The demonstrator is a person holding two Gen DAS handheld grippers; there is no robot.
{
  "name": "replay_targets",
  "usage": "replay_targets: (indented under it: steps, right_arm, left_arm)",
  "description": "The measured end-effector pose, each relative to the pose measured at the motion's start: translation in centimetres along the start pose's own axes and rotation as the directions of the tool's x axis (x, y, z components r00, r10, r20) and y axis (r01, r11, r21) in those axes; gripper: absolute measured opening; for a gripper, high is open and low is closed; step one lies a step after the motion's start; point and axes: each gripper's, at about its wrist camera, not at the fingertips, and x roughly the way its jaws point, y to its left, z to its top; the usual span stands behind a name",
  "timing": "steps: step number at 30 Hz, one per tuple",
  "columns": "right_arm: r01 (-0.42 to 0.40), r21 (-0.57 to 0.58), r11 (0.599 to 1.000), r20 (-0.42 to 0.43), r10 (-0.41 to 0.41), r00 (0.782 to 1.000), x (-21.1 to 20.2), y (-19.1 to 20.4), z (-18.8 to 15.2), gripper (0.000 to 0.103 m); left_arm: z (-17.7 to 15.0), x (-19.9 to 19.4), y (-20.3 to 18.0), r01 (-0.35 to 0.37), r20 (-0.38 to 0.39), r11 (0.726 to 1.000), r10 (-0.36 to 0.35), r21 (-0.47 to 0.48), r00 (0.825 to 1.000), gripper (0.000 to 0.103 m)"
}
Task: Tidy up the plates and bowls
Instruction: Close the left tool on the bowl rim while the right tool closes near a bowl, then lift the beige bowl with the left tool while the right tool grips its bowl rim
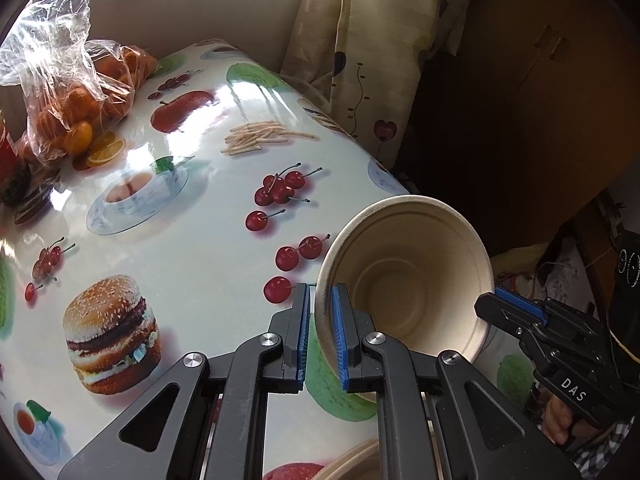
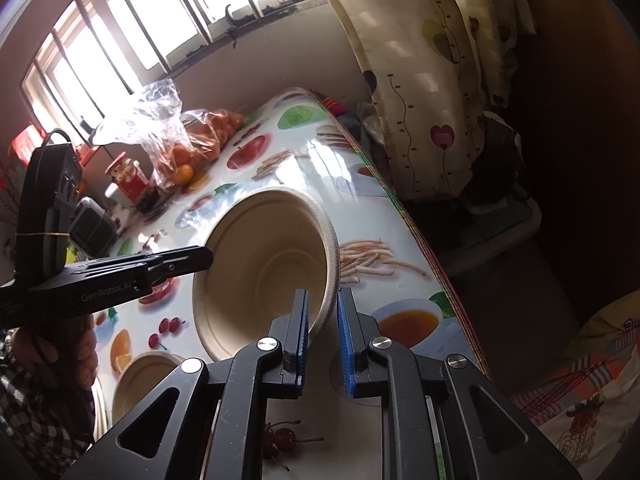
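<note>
A beige paper bowl [image 1: 404,276] is held tilted above the table, its opening facing the cameras; it also shows in the right wrist view [image 2: 264,268]. My left gripper [image 1: 320,336] is shut on its left rim, one pad inside and one outside. My right gripper [image 2: 323,344] is shut on the opposite rim, and shows in the left wrist view [image 1: 516,308] at the bowl's right edge. A second beige bowl [image 2: 140,384] sits on the table below, its rim also at the bottom of the left wrist view [image 1: 352,464].
The table [image 1: 208,248] has a glossy food-print cloth. A plastic bag of oranges [image 1: 76,92] lies at its far left, with a red jar [image 2: 128,178] and dark items beside it. A curtain [image 2: 432,80] hangs past the table's right edge.
</note>
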Motion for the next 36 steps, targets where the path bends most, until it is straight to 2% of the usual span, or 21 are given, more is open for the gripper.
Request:
replay_targets:
  steps: [19, 36]
  right_arm:
    - [0.006, 0.043, 0.999, -0.012, -0.006, 1.0, 0.4, -0.2, -0.1, 0.016]
    - [0.001, 0.055, 0.998, -0.006, -0.001, 1.0, -0.1, 0.0, -0.1, 0.017]
  left_arm:
    - [0.1, -0.2, -0.1, 0.024, 0.0, 1.0, -0.024, -0.008, 1.0, 0.012]
    - [0.0, -1.3, -0.5, 0.006, 0.027, 1.0, -0.006, 0.002, 1.0, 0.012]
